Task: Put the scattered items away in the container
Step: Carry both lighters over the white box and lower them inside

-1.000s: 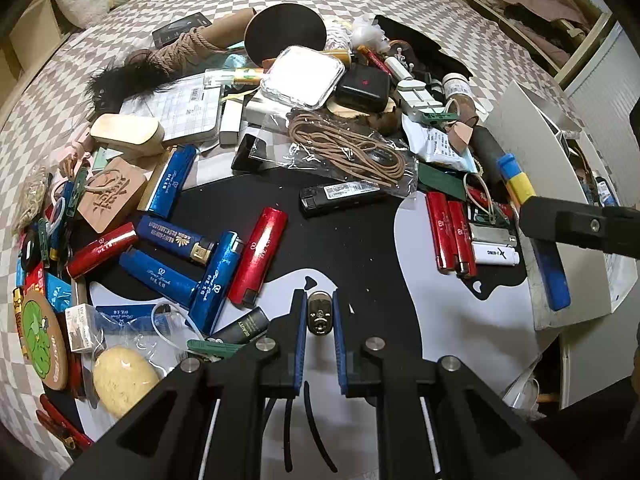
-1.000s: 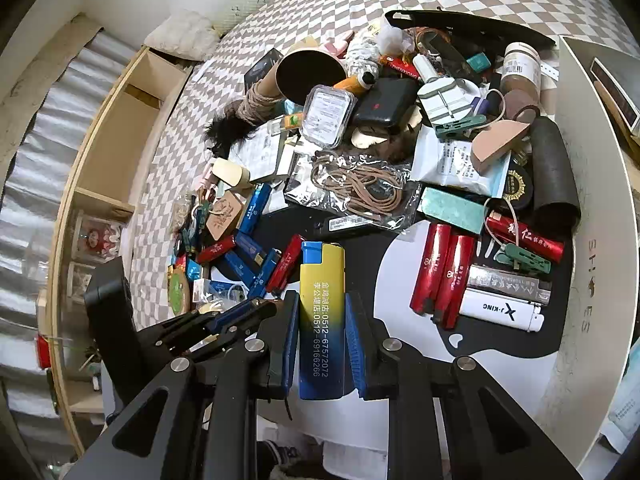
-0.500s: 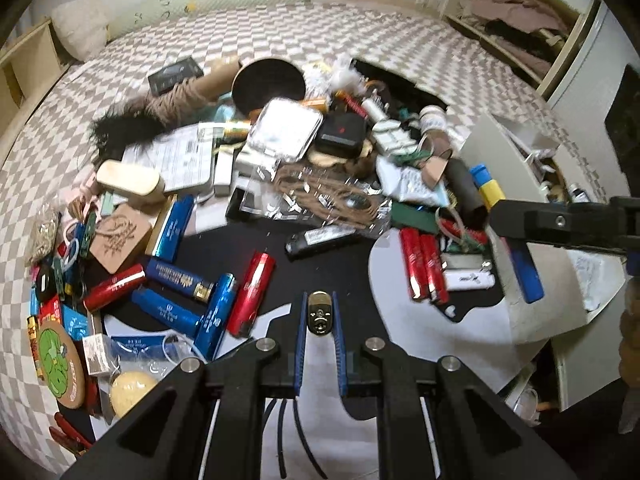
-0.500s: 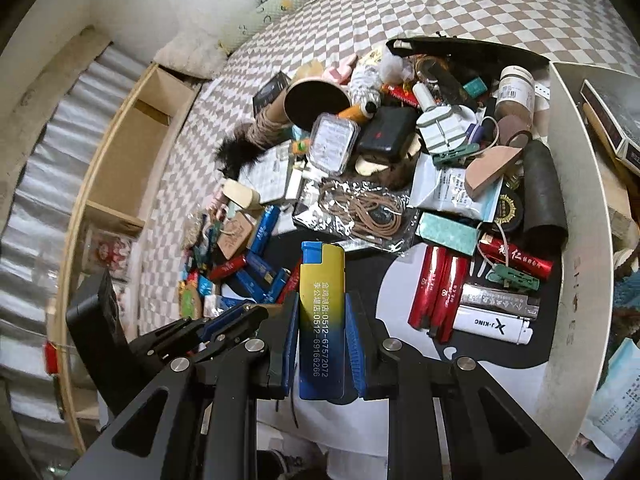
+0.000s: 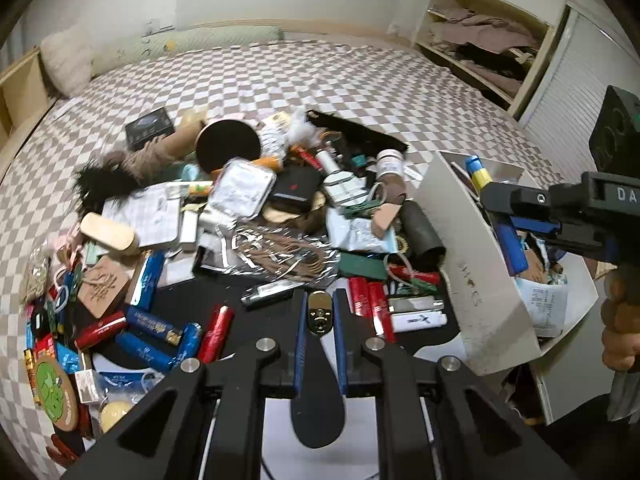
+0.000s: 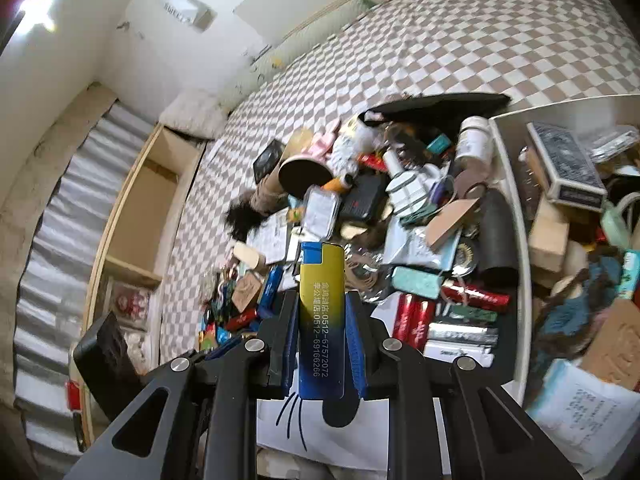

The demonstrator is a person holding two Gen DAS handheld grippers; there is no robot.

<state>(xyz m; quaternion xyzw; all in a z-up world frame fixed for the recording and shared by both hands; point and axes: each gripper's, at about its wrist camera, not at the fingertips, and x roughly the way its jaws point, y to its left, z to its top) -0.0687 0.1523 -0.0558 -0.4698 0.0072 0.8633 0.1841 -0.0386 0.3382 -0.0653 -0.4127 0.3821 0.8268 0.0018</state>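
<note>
My left gripper (image 5: 319, 312) is shut on a small gold lighter (image 5: 319, 314) and holds it above the black-and-white mat (image 5: 264, 320). My right gripper (image 6: 321, 316) is shut on a yellow-and-blue lighter (image 6: 321, 320), which in the left wrist view (image 5: 496, 208) hangs over the white box (image 5: 464, 248) at the right. The box (image 6: 516, 216) holds cards, pouches and other items. Scattered items lie in a pile (image 5: 248, 200) on the bed, with red and blue lighters (image 5: 160, 328) at the front left.
A checkered bedspread (image 5: 320, 76) lies under everything. Red and white lighters (image 5: 400, 312) lie beside the box wall. A wooden shelf (image 5: 480, 40) stands at the back right. A green round coaster (image 5: 52, 388) and a plastic bag lie at the near left edge.
Both grippers have risen and tilted up, so the pile looks farther off. The right gripper has carried its lighter over the white box. Both keep their hold.
</note>
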